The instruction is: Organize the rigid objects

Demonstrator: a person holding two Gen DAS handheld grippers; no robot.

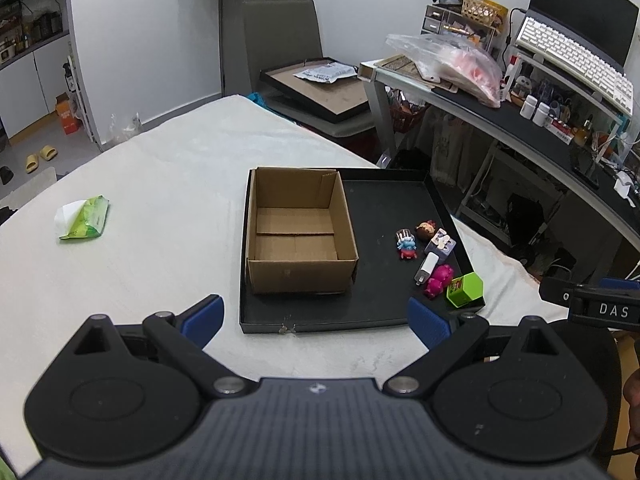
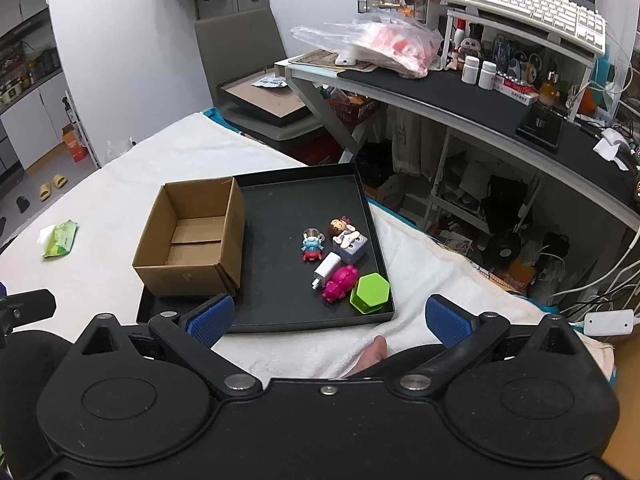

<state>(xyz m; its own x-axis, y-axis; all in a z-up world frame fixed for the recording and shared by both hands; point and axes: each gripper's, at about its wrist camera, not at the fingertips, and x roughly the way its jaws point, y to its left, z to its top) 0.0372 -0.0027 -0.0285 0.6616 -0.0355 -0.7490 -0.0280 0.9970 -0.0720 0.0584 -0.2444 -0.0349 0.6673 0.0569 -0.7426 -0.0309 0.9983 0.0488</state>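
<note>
A: We held the left gripper [image 1: 316, 316] back from the near edge of the black tray [image 1: 320, 322], its fingers [image 1: 208, 314] spread wide with nothing between them; the right gripper [image 2: 332, 316] hung likewise, released and empty, over the tray's near rim.

B: And the things to sort? Going left to right, we saw the cardboard box [image 2: 188, 240] standing open and empty in the tray's left part; then the small pieces clustered toward the right wall: a blue figurine [image 2: 313, 245], a brown-haired doll [image 2: 339, 227], a lilac cube [image 2: 351, 247], a white charger [image 2: 326, 270], a pink pig toy [image 2: 340, 283] and a green hexagonal box [image 2: 370, 293] in the near corner.

A: We judged nothing was yet in the box; the right gripper sat nearest the cluster, so it should take the green box first, closing across two flat sides; the pig touched the charger, so we would come down straight to avoid nudging either.

B: The surface beneath was a white cloth-covered counter [image 1: 160, 184], soft-looking; a green tissue pack [image 1: 84, 220] lay well apart to the left; a cluttered desk [image 2: 460, 96] with a keyboard [image 2: 524, 4] stood beyond on the right.
</note>
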